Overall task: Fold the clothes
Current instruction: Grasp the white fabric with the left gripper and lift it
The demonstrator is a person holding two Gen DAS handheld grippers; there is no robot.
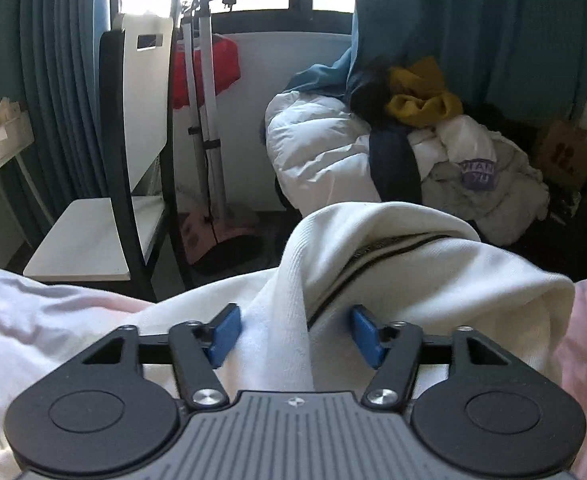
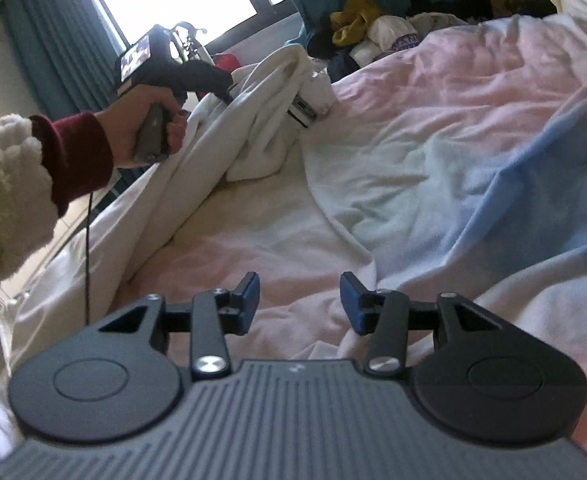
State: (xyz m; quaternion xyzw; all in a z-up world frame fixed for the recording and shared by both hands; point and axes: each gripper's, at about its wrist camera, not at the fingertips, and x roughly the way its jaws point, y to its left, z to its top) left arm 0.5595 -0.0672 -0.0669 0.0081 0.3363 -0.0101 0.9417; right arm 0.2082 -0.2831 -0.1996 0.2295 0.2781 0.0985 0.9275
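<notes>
A white knit garment (image 1: 373, 248) with a dark-striped hem lies bunched on the bed. My left gripper (image 1: 295, 334) is open, its blue pads on either side of a raised fold of the garment. In the right wrist view the garment (image 2: 253, 104) is heaped at the bed's far left, with the left gripper (image 2: 181, 68) and the hand holding it pressed into it. My right gripper (image 2: 299, 304) is open and empty, hovering over the pink and white bedsheet (image 2: 413, 120).
A white chair (image 1: 105, 216) and a garment steamer stand (image 1: 205, 120) are beyond the bed's edge. A pile of clothes (image 1: 433, 140) with a white puffer jacket lies by the teal curtains. The window is bright.
</notes>
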